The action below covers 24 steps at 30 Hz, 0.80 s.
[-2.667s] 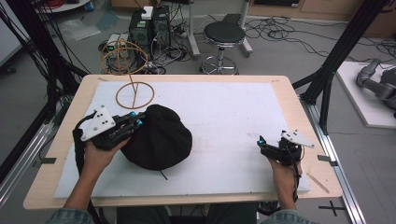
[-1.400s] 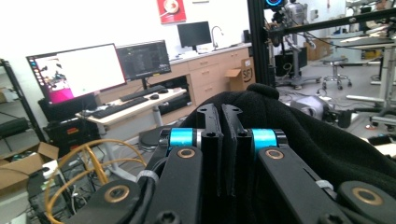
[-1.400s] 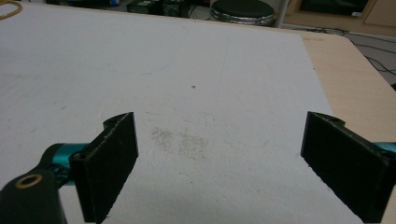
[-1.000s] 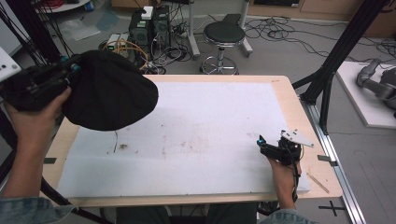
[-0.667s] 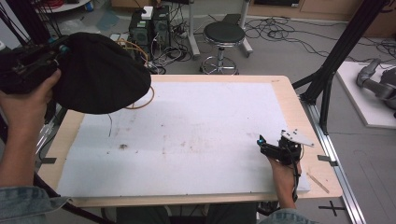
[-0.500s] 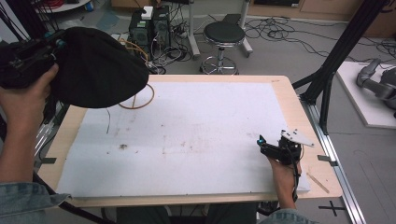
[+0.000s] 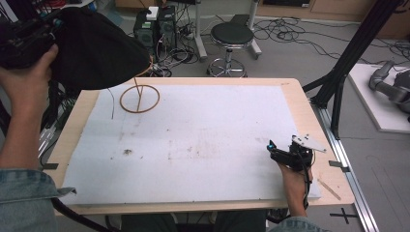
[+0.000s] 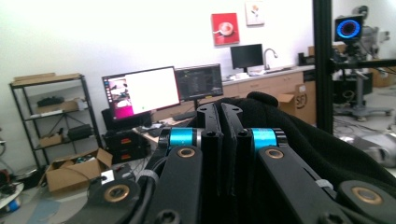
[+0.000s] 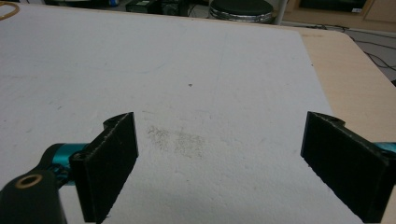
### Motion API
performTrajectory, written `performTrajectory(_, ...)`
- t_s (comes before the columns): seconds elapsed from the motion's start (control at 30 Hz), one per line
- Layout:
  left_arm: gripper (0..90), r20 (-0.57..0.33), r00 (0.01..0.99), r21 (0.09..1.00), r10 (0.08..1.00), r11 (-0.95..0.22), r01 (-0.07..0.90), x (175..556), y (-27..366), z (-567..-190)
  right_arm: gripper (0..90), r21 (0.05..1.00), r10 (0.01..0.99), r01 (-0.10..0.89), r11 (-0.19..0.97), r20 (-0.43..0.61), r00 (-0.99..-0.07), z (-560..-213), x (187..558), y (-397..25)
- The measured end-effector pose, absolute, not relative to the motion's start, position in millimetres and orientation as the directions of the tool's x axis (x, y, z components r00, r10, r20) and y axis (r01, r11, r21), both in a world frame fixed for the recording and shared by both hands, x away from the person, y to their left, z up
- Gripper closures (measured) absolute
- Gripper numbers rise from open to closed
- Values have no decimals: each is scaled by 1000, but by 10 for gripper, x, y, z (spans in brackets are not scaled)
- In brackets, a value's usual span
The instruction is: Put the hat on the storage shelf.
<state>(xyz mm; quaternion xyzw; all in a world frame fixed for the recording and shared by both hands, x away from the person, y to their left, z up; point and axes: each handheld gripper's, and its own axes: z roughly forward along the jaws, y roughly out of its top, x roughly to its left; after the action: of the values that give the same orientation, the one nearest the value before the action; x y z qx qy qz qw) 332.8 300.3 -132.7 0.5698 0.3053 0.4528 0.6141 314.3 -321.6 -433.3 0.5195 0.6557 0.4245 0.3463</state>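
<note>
Left gripper (image 7: 51,25): raised high off the table's far-left corner; in the left gripper view its jaws are seen pressed together on a fold of the black hat (image 8: 299,135).
Grip point: at the hat's rim on the gripper side, so the rest of the fabric hangs away from the jaws toward the table.
Black hat (image 7: 99,48): held in the air, clear of the white mat (image 7: 203,145); its lower edge is seen just above the wooden stand.
Wooden stand (image 7: 139,98): a ring base lying flat on the mat's far-left part, with a thin upright post rising from its middle toward the hat.
Deciding relation: the stand lies below the hat and slightly to the right of the left gripper, nearer the person; the post's axis is upright, so the hat's opening is judged to have to come down along it.
Thread: a thin dark strand (image 7: 113,104) is seen dangling from the hat beside the ring.
Nearer hand: the left, by far; the stand is well apart from the right gripper.
Right gripper (image 7: 278,151): rested low at the mat's near-right edge, jaws spread wide with nothing but bare mat (image 9: 196,93) between them.
Risk: the light stand could be tipped if the hat brushes the post sideways.
</note>
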Motion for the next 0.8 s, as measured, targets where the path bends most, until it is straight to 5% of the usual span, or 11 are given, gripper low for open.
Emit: performTrajectory(0.8, 864, 123, 261, 976, 958, -68, -209, 3739, 3151, -1291, 108, 918, 975, 389, 83, 5, -221, -4347, 3127, -3262)
